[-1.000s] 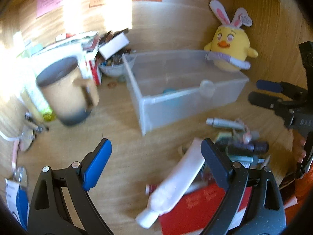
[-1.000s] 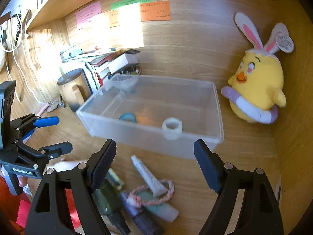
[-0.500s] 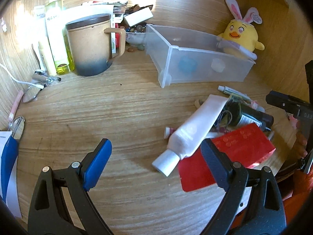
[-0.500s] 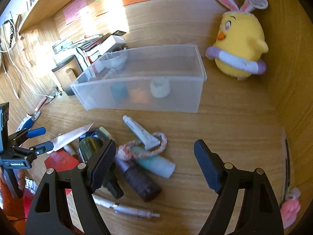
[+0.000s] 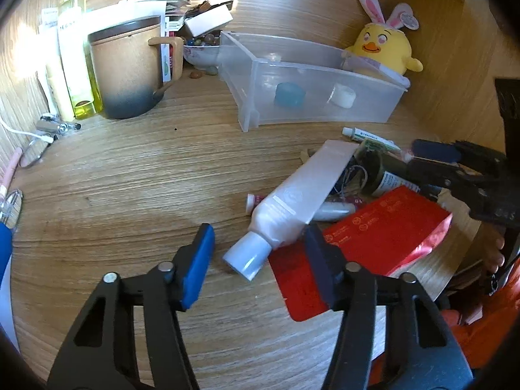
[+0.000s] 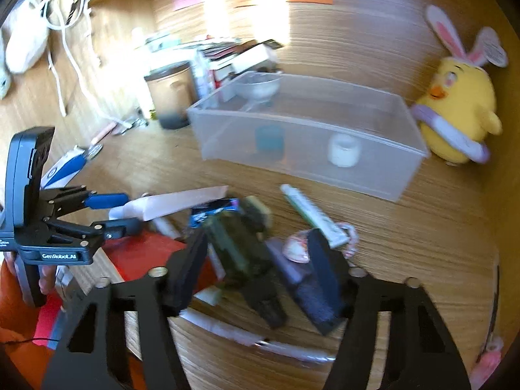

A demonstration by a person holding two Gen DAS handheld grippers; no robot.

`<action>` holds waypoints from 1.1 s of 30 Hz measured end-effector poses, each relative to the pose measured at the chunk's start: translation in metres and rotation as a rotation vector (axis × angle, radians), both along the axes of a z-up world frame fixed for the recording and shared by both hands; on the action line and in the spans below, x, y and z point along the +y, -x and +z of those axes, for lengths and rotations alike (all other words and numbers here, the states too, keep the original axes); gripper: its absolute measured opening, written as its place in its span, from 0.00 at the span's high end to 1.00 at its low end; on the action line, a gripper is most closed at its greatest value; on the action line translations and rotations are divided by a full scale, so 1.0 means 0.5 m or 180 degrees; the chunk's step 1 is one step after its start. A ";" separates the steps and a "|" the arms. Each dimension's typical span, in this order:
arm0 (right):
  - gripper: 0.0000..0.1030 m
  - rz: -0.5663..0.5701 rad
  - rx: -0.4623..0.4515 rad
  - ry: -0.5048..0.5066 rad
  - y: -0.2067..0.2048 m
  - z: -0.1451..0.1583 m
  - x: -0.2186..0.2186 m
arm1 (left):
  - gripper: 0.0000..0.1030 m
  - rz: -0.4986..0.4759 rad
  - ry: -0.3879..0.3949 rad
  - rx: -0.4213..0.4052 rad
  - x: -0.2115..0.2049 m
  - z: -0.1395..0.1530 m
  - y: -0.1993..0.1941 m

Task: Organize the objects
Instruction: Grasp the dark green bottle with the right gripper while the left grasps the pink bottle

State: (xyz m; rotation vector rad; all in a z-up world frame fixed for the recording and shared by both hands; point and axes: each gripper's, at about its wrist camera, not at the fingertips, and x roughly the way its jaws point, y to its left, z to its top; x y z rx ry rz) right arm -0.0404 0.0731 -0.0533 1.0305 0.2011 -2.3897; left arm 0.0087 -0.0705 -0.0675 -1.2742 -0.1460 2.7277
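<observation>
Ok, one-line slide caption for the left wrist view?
Open left claw poised over the white tube lying across a red packet, clear bin behind.

The wood-grain counter (image 5: pixel 130 175) carries a clear plastic bin (image 5: pixel 312 110) at about one o'clock in the left wrist view, a tan mug (image 5: pixel 126 71) at eleven o'clock, and a yellow plush chick (image 5: pixel 383 48) behind the bin. At three o'clock lies a heap: a white tube (image 5: pixel 292 198), a red packet (image 5: pixel 367 243) and a small green-printed tube (image 5: pixel 370 136).
</observation>
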 end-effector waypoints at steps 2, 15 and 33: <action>0.61 0.0069 -0.0036 -0.0035 0.004 -0.006 -0.013 | 0.52 -0.0051 -0.0003 0.0006 0.001 0.000 -0.006; 0.63 0.0279 -0.0166 -0.0198 0.017 -0.025 -0.039 | 0.60 -0.0088 0.0112 0.0073 0.012 -0.003 -0.001; 0.62 0.0212 -0.0070 -0.0213 0.035 -0.024 -0.040 | 0.80 -0.0059 0.0123 0.0363 0.023 0.060 -0.020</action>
